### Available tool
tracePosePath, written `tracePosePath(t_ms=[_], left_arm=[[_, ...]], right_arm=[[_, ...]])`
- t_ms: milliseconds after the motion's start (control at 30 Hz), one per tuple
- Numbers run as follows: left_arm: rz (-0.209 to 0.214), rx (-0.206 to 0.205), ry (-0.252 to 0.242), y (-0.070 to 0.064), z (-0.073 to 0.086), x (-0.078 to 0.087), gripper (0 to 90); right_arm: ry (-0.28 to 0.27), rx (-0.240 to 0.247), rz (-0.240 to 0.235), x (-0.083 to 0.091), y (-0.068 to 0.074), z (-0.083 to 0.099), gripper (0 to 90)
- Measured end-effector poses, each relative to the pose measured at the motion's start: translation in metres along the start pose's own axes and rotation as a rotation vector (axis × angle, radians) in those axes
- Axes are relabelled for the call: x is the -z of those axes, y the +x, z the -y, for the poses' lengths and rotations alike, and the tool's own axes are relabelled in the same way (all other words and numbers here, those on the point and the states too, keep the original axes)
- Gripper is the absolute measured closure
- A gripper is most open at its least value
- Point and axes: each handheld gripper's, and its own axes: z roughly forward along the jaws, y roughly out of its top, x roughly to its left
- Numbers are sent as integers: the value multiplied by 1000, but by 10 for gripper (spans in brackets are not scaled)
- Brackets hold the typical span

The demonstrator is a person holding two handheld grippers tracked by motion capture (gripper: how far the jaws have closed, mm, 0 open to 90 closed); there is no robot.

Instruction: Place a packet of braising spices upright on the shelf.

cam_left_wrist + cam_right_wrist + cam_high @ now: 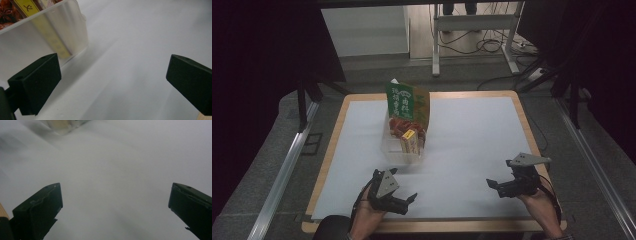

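A: While both tongs sit low at the near edge of the worktop (472,130), I log this as the approach step, nothing gripped yet. The left tongs (404,200) have their jaws spread wide, with bare white surface between them in the left gripper view. The right tongs (492,186) are likewise spread and hold nothing.

B: And where is the item?

A: A clear plastic bin (404,150) stands near the worktop's middle, at about 12 o'clock from the left tongs and 10 o'clock from the right tongs. Inside it a green-and-brown packet (404,102) stands upright at the far end, a red-printed pack (401,125) sits in front of it, and a yellow box (409,139) stands nearest the person. In the left gripper view the bin's frosted wall (50,35) is just beyond the left-hand jaw, apart from it.

B: Next move, in your judgement?

A: Probably the left tongs go forward and up over the bin's rim, then close on the yellow box, since it is nearest. The packs are crowded, so the jaws must come down around one item without snagging the wall. The right tongs are well apart and may need to steady the bin.
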Motion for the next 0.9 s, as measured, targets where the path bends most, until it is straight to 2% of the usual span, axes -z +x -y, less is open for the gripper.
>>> tracePosePath(t_ms=[500,633,900], left_arm=[[6,12,15,1,1,-1,0],[8,13,21,2,1,-2,0],[4,22,25,2,1,-2,0]], right_arm=[[38,-34,63,10,-12,32,0],[49,-52,66,11,-14,41,0],[68,-49,85,9,-16,47,0]])
